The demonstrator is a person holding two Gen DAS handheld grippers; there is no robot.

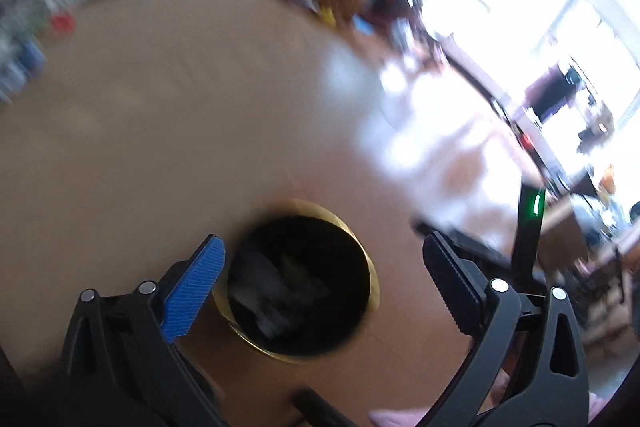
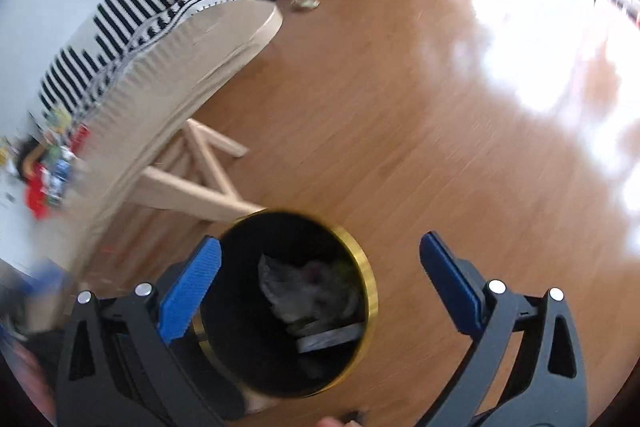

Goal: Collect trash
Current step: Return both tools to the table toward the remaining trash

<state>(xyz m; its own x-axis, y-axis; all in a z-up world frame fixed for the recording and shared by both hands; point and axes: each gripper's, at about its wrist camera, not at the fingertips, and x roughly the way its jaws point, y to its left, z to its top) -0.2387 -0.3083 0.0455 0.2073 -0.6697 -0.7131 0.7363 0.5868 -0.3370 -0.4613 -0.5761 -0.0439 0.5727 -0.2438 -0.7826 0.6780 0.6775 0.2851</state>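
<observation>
A black bin with a gold rim (image 1: pixel 374 287) stands on the wooden floor, directly below both grippers. Crumpled grey trash (image 2: pixel 296 287) and a flat dark piece (image 2: pixel 332 339) lie inside it; the left wrist view is blurred and shows only pale crumpled trash (image 1: pixel 272 291). My left gripper (image 1: pixel 323 243) hangs open above the bin's mouth with nothing between its fingers. My right gripper (image 2: pixel 320 243) is open over the same bin (image 2: pixel 370 291), also empty.
A round beige table (image 2: pixel 208 39) on pale wooden legs (image 2: pixel 200 179) stands left of the bin. Behind it is a sofa with a black-and-white striped throw (image 2: pixel 132 11). Colourful items (image 2: pixel 48 167) lie at the far left. Sunlit wooden floor (image 2: pixel 400 107) spreads to the right.
</observation>
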